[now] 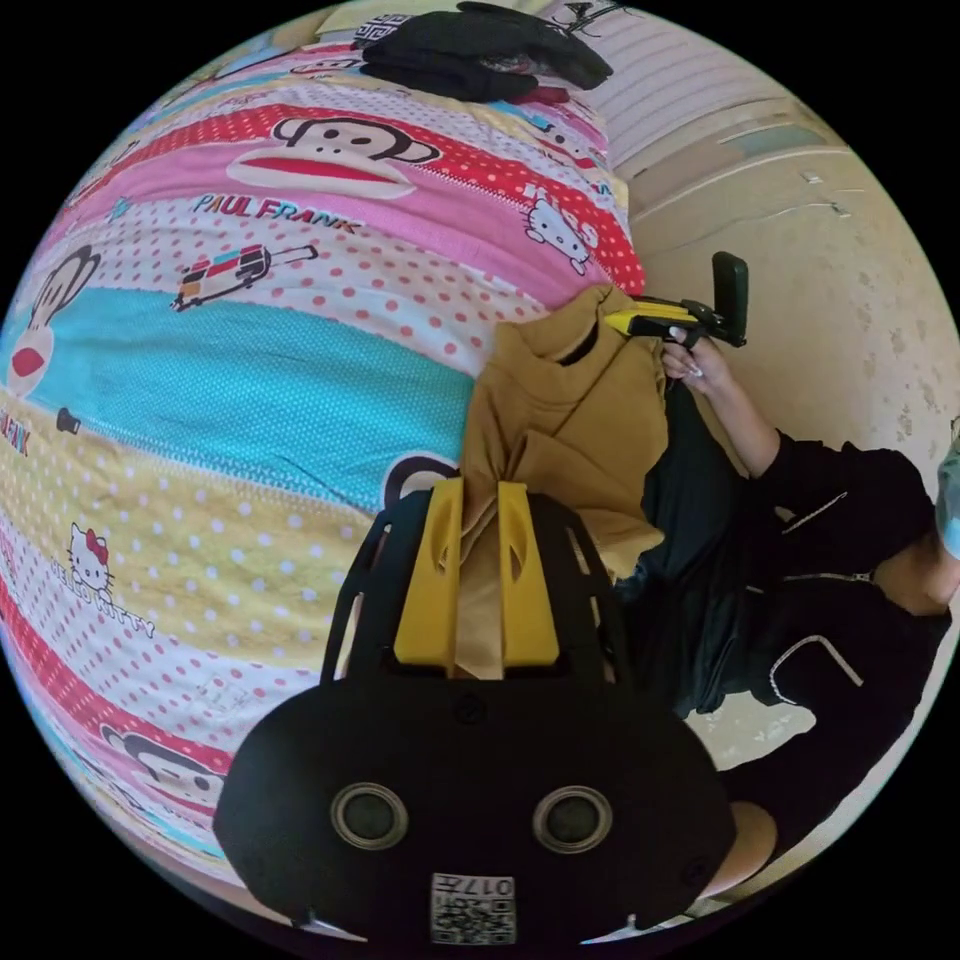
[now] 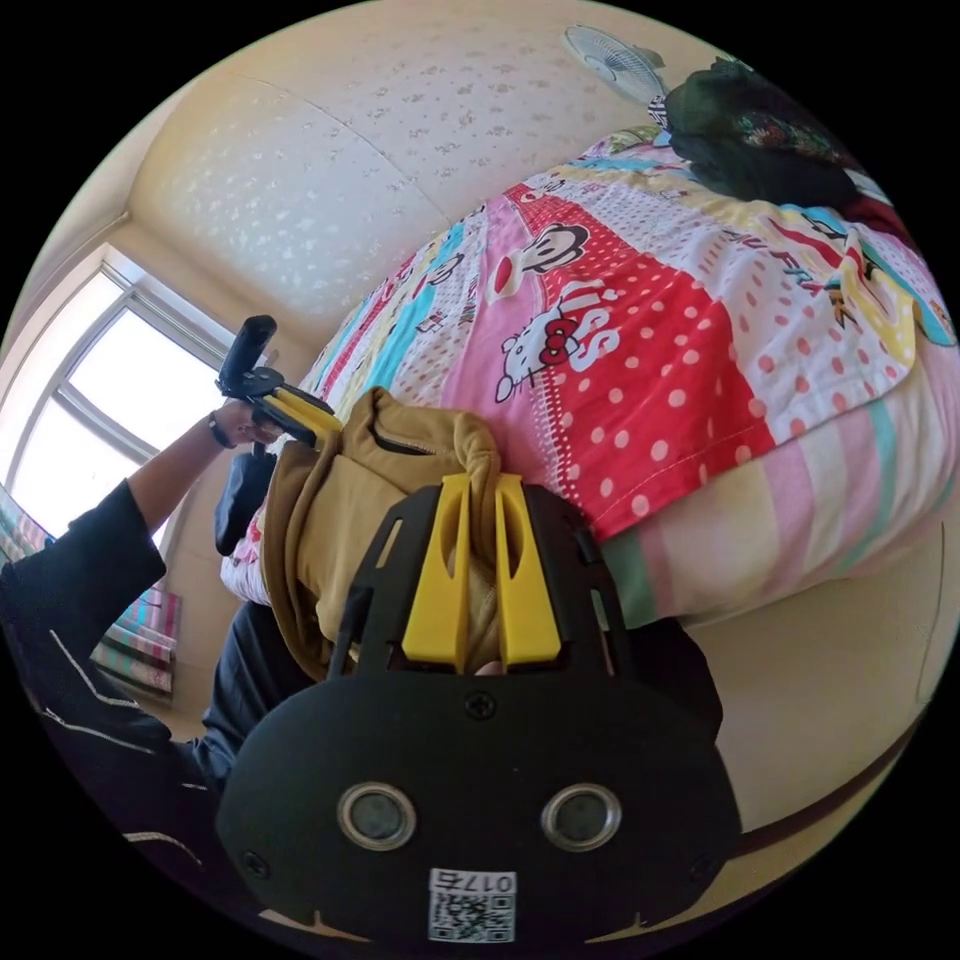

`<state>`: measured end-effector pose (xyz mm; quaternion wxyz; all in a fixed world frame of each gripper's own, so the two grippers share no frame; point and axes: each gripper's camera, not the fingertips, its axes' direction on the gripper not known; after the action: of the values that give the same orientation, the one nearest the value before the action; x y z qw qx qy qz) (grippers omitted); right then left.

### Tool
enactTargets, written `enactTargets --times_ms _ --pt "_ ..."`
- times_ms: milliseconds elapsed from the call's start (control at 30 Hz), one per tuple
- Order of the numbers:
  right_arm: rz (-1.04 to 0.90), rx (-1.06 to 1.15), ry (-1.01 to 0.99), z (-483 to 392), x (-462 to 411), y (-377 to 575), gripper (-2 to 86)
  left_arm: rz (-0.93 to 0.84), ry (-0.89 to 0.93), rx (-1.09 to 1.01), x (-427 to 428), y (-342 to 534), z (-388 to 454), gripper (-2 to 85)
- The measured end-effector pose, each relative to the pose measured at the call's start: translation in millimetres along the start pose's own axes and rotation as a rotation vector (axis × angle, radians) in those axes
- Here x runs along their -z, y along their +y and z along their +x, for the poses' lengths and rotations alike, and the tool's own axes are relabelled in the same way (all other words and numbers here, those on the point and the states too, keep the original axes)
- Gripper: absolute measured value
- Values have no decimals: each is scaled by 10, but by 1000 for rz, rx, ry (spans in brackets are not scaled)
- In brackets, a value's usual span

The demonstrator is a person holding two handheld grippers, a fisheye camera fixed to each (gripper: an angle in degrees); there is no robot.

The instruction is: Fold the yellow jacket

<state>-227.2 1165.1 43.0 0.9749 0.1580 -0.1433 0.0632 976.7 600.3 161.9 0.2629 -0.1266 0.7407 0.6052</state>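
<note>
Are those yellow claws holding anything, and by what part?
Both hold the yellow jacket: left gripper and right gripper each pinch bunched fabric near its collar.

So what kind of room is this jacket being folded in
Most likely a bedroom: a bed under a cartoon-print bedsheet, a window beside it, and a dark heap of clothes at the far end.

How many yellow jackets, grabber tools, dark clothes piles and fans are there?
Yellow jacket: 1
Grippers: 2, left gripper and right gripper
Dark clothes pile on the bed: 1
Fan: 1
Total: 5
</note>
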Motion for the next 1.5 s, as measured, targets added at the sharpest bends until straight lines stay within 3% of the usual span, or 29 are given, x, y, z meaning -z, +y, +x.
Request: enactTargets --times_ms 200,333,433,567,733,1000,1233,1400,1500 --pt "0 29 -17 -157 50 -15 62 64 -124 -32 -159 45 159 100" --pt "34 102 81 -347 386 -64 89 160 -236 -44 -9 197 324 101" --pt "-112 130 14 -343 288 -203 105 258 -213 -37 106 380 259 101" --pt "-203 126 -9 -449 -60 -248 80 235 -168 69 32 537 -52 101" --pt "-142 219 196 -1076 -83 -175 37 270 -225 55 4 774 -4 102" --pt "11 569 182 -2531 492 -148 21 347 -300 12 307 1360 -40 99" --pt "164 823 116 -3761 1038 44 18 692 -41 -169 879 2081 -374 137" --pt "225 853 39 -4127 1367 122 18 573 361 -376 625 2175 -619 120" --pt "247 874 -52 -4241 1593 176 18 564 487 -405 391 2328 -771 40"
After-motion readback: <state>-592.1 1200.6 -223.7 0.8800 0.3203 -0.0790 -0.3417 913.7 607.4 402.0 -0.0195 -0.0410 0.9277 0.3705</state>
